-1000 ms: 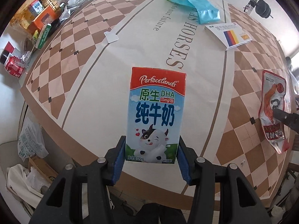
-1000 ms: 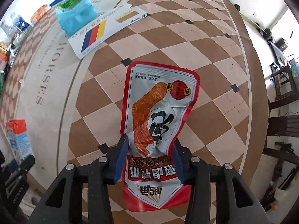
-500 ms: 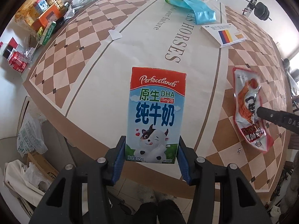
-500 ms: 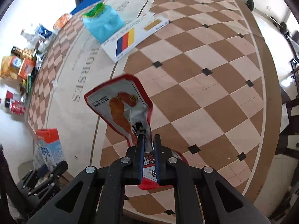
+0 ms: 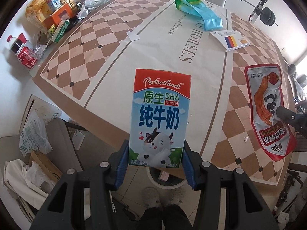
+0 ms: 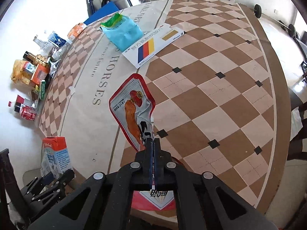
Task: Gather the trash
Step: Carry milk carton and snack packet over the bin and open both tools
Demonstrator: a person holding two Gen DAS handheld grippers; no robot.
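My left gripper (image 5: 155, 160) is shut on a small blue and red milk carton (image 5: 160, 117), held upright above the table's near edge. The carton also shows in the right wrist view (image 6: 55, 157). My right gripper (image 6: 153, 145) is shut on a red and silver chicken-snack pouch (image 6: 133, 113), lifted off the table; the pouch shows in the left wrist view (image 5: 268, 107). A white bin (image 5: 165, 178) stands on the floor under the carton, partly hidden by it.
On the checkered table (image 5: 80, 57) lie a blue-green bag (image 5: 199, 13) and a white medicine box (image 5: 230, 40). Boxes, bottles and a red can (image 5: 26, 58) crowd the far left edge. Bags and a cardboard box (image 5: 34, 164) sit on the floor at left.
Both grippers have risen and drawn back from the table. The right gripper closed on the pouch and lifted it off the table. The carton now hangs over the bin.
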